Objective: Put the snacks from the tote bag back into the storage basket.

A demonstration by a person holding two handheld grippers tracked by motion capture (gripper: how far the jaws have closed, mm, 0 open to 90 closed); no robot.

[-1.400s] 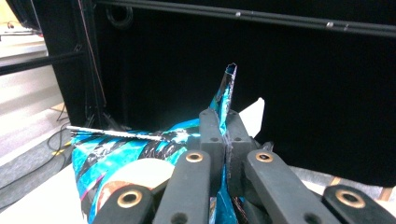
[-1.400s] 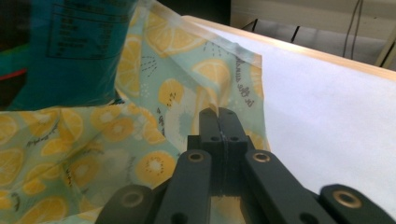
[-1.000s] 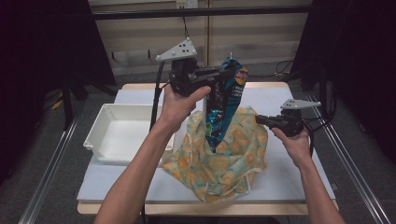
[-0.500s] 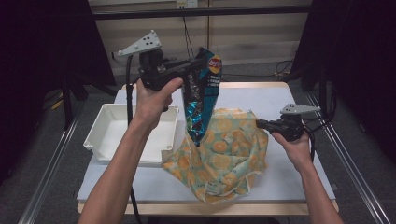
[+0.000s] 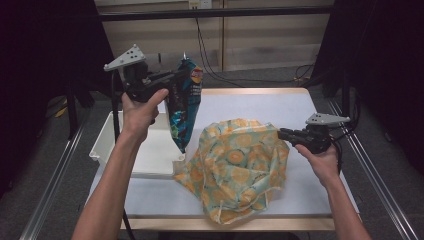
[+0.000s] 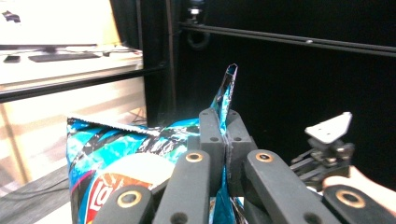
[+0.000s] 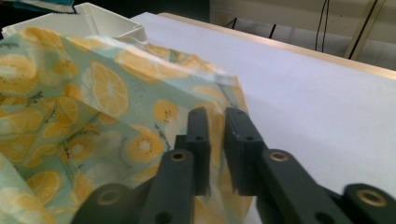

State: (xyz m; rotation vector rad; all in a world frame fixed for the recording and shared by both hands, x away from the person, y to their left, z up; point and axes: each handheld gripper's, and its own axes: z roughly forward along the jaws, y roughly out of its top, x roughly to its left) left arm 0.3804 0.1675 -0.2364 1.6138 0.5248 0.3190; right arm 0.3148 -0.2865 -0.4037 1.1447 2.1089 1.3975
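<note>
Chip bag point(image 5: 183, 102) hanging long-axis vertical, upper left of frame, clamped in left gripper point(image 5: 176, 79) fingers above white bin point(image 5: 102, 145); right gripper point(image 5: 283, 133) fingers pinching orange-print cloth bag point(image 5: 237, 165).

Table: my work surface point(image 5: 280, 107) is white, with a pale wooden edge along its far and near sides
Wall ahead: light wood panels point(image 5: 260, 35), a dark bar point(image 5: 215, 12) running across them
Sides: black curtains point(image 5: 380, 60) hang to my left and right
Floor: grey point(image 5: 55, 150), with cables point(image 5: 295, 75) trailing by the wall
Rails: metal rails point(image 5: 370, 175) flank my table
Light: dim
</note>
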